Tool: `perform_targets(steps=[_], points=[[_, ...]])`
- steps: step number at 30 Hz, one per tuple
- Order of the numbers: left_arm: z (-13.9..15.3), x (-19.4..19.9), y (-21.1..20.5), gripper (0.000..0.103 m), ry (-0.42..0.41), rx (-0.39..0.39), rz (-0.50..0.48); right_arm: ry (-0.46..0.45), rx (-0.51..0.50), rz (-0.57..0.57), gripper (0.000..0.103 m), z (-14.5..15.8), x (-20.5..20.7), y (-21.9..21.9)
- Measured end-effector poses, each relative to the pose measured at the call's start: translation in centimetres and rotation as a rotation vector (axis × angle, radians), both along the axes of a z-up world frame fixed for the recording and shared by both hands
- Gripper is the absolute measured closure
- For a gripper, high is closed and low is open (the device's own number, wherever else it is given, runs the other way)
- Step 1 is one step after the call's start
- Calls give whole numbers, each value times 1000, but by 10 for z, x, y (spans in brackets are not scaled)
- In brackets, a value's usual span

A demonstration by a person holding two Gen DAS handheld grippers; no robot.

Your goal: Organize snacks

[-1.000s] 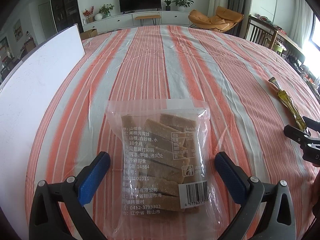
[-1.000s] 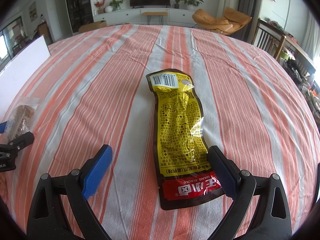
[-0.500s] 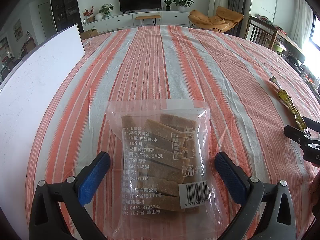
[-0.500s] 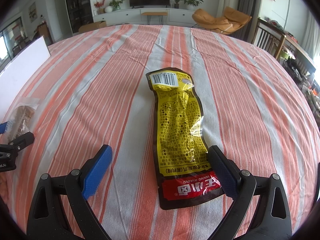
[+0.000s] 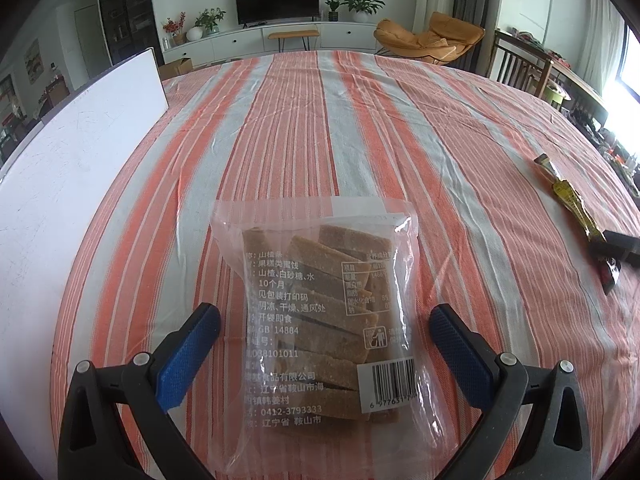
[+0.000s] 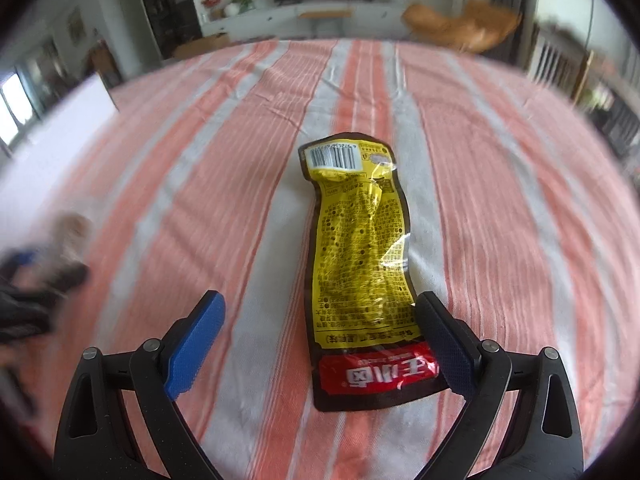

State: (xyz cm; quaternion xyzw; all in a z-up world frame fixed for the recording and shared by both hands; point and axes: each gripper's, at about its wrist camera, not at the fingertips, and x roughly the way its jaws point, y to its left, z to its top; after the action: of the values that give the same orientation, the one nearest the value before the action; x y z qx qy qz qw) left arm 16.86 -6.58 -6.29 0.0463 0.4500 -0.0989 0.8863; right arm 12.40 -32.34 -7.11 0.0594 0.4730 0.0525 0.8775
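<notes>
Right claw (image 6: 320, 340) nudged, two snack packs

It was a home living room: a TV (image 5: 277, 0) on a white cabinet (image 5: 280, 38), potted plants (image 5: 362, 2), an orange lounge chair (image 5: 432, 38), beyond a striped tablecloth (image 5: 360, 128)

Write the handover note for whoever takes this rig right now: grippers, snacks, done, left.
Left gripper: open, empty, fingers either side of the clear bag of brown bars, which lies flat on the striped tablecloth.
Right gripper: open, empty, over the near end of the yellow snack packet; its right finger overlaps the packet's edge. View blurred.
White board stands at the left.
Done: no snack is gripped.
Left: grip both snacks and place them; no destination is visible.
</notes>
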Motion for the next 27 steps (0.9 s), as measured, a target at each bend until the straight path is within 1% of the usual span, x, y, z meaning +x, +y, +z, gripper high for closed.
perform_targets(steps=[1, 2, 3, 4, 6, 8, 9, 10, 11, 12, 13, 14, 15, 16, 17, 18, 20, 22, 23, 24, 25, 27], points=[[0, 1, 1, 0, 10, 2, -11, 20, 79, -18, 7, 5, 2, -12], [2, 4, 0, 0, 44, 12, -34, 46, 124, -66, 7, 9, 6, -25], [3, 8, 0, 0, 91, 22, -49, 64, 119, -97, 7, 13, 9, -31], [4, 13, -2, 0, 132, 34, -59, 90, 91, -104, 7, 16, 14, -32], [5, 24, -5, 0, 205, 48, -67, 161, 3, -45, 7, 14, 30, -24], [6, 28, -4, 1, 217, 37, -49, 205, -83, 20, 7, 7, 44, -7], [6, 27, -3, 6, 206, 47, -35, 232, -103, 34, 10, 1, 48, -1], [8, 24, -2, 23, 183, 45, -41, 260, -123, 43, 17, -3, 50, 4], [13, 20, -2, 38, 151, 31, -57, 261, -183, 48, 26, -4, 50, 11], [16, 16, -1, 50, 141, 20, -77, 241, -168, 63, 54, 1, 47, 15], [16, 15, 0, 53, 142, 11, -80, 241, -169, 44, 66, 5, 46, 17], [18, 13, 3, 54, 140, -11, -82, 240, -167, 27, 71, 9, 43, 17], [18, 11, 6, 54, 140, -36, -85, 233, -126, 10, 72, 14, 39, 15], [20, 8, 13, 54, 144, -88, -82, 225, -78, 2, 74, 18, 35, 12], [21, 4, 17, 54, 148, -133, -76, 214, -16, -12, 74, 22, 30, 9], [24, 0, 26, 54, 155, -203, -63, 192, 56, -24, 74, 28, 24, 6], [29, -6, 39, 54, 162, -286, -42, 148, 195, -34, 74, 41, 13, 1], [39, -12, 54, 54, 166, -365, -18, 123, 327, -35, 74, 51, 9, -3], [46, -13, 61, 54, 162, -395, -11, 113, 406, -37, 73, 55, 7, -1], [58, -19, 73, 54, 145, -436, -5, 107, 455, -33, 73, 59, 6, -1], [71, -22, 82, 54, 124, -461, 1, 96, 509, -19, 73, 66, 9, 6], [93, -24, 102, 54, 76, -488, 14, 72, 572, 19, 73, 84, 18, 27]])
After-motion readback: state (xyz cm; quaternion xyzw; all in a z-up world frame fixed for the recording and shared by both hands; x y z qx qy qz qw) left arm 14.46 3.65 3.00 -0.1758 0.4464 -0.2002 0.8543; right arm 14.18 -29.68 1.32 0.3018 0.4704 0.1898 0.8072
